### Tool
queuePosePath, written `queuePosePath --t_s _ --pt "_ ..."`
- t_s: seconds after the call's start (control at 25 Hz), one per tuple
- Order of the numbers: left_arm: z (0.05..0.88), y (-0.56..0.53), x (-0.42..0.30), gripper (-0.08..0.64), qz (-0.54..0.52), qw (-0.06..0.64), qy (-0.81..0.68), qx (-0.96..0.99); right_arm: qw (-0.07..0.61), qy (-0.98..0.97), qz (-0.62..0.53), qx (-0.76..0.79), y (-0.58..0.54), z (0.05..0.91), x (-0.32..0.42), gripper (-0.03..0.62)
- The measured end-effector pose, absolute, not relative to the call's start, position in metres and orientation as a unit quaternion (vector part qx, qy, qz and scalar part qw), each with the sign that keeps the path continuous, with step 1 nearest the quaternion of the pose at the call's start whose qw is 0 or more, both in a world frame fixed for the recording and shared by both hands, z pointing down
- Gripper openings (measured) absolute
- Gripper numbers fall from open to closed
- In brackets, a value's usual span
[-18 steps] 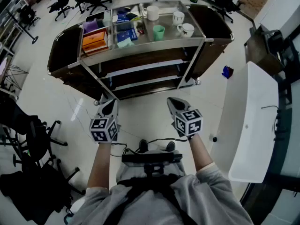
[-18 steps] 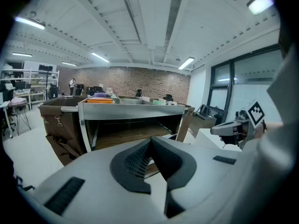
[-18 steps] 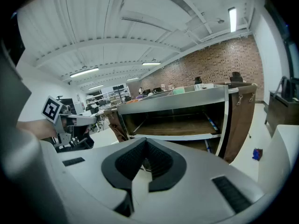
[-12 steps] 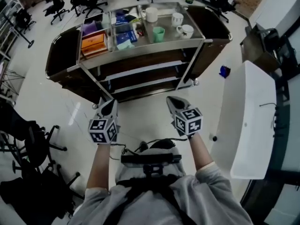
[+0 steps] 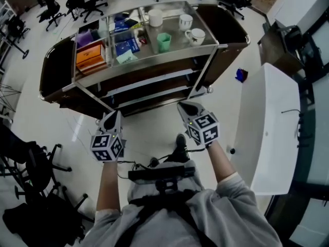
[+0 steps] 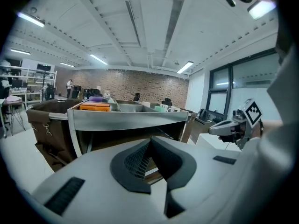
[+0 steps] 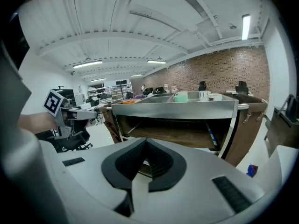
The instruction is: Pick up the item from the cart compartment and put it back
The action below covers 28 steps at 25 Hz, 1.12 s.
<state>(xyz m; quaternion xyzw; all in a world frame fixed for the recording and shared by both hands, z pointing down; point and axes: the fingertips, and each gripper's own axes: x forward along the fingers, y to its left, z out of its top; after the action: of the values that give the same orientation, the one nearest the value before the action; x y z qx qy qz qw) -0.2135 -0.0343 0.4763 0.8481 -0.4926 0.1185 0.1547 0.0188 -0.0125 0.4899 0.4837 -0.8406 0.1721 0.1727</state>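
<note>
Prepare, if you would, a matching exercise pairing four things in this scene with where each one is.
Things:
1. orange box
2. green cup
3. blue object
4. right gripper

Places:
a. on the floor, right of the cart
b. cart's top left compartment
c. cart's top right compartment, near the mugs
d. held in front of the cart, jaws shut and empty

Pairs: 1-b, 2-c, 3-a, 4-d
</note>
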Motion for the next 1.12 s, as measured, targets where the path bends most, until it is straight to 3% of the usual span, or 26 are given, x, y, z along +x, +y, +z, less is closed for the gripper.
queuePosePath --t_s 0.68,0.8,1.12 --pt "0.424 -0.124 -0.101 0.0 0.111 0.13 -0.534 0.828 0.282 -0.902 -0.06 0.32 -0.195 0.341 0.069 0.009" --pt "0.418 -0.14 -0.09 0.0 0.115 0.122 -0.525 0.834 0.329 -0.895 -0.089 0.288 -0.229 0.345 0.058 0.054" --pt "0.407 -0.177 -0.074 0.0 0.094 0.119 -0.503 0.851 0.473 -0.861 -0.104 0.157 -0.28 0.389 0.034 0.343"
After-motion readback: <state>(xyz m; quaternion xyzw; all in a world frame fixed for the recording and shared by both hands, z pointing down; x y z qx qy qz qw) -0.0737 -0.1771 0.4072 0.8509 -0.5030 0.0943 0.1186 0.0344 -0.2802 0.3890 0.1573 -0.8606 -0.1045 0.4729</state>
